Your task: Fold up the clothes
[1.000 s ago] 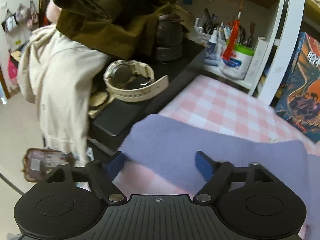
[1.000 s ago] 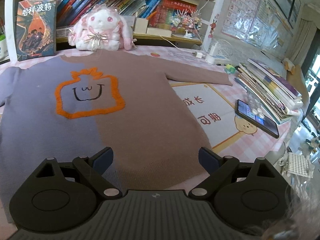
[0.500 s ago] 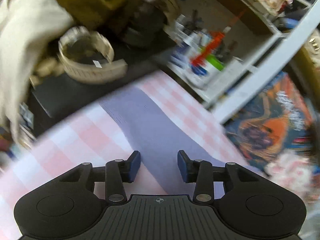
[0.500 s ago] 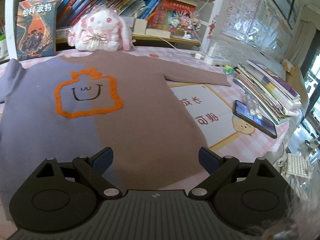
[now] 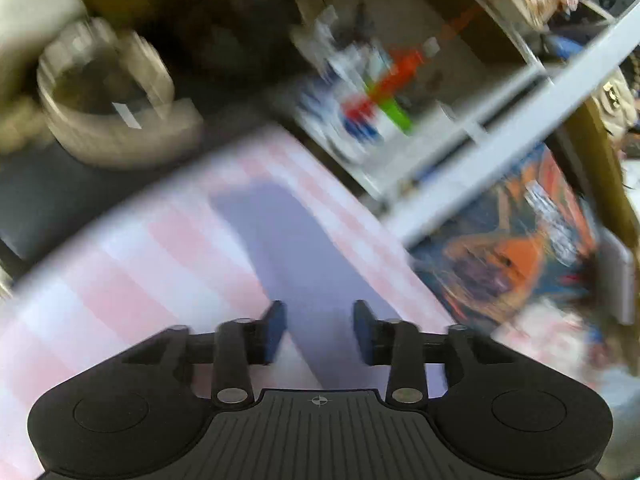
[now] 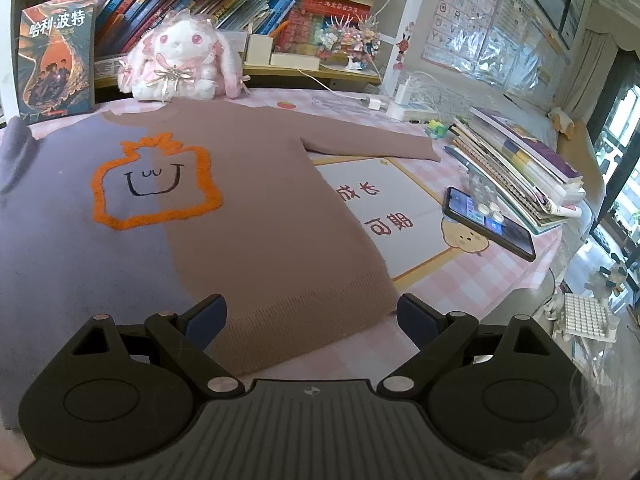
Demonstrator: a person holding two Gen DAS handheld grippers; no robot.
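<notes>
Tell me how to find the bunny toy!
Look along the bookshelf of colourful books behind the purple-and-brown knitted sweater. Just past its collar sits the fluffy white-and-pink plush bunny. It is the only soft toy there, with pink eyes and a ribbon bow.

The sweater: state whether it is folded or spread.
Spread. The sweater lies flat on the table, brown sleeve stretched out, hem unfolded.

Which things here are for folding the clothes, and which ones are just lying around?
For the job:
- sweater, spread flat on the checked tablecloth
- its purple sleeve, between the left gripper jaws
- right gripper, jaws open over the hem

Just lying about:
- plush bunny
- phone
- stack of books
- charger
- watch
</notes>
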